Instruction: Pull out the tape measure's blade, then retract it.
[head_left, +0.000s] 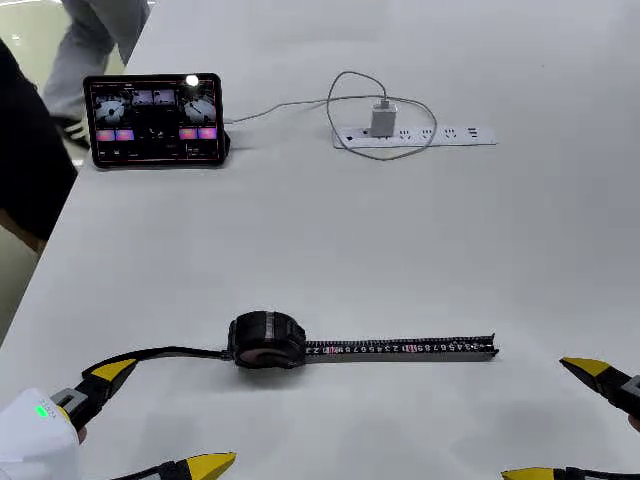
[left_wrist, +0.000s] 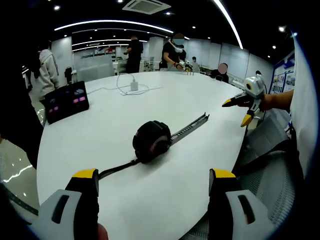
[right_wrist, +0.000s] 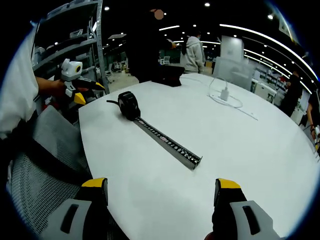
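Note:
A black tape measure lies on the white table, its blade drawn out to the right and lying flat, its wrist strap trailing left. My left gripper hovers open at the lower left, near the strap, holding nothing. My right gripper stands open at the lower right, short of the blade's end hook. In the left gripper view the tape measure sits ahead of the yellow-tipped fingers. In the right gripper view the blade runs away toward the case.
A tablet stands at the back left. A white power strip with a charger and looped cable lies at the back middle. The near table edge is just in front of both grippers. People stand around the room in the gripper views.

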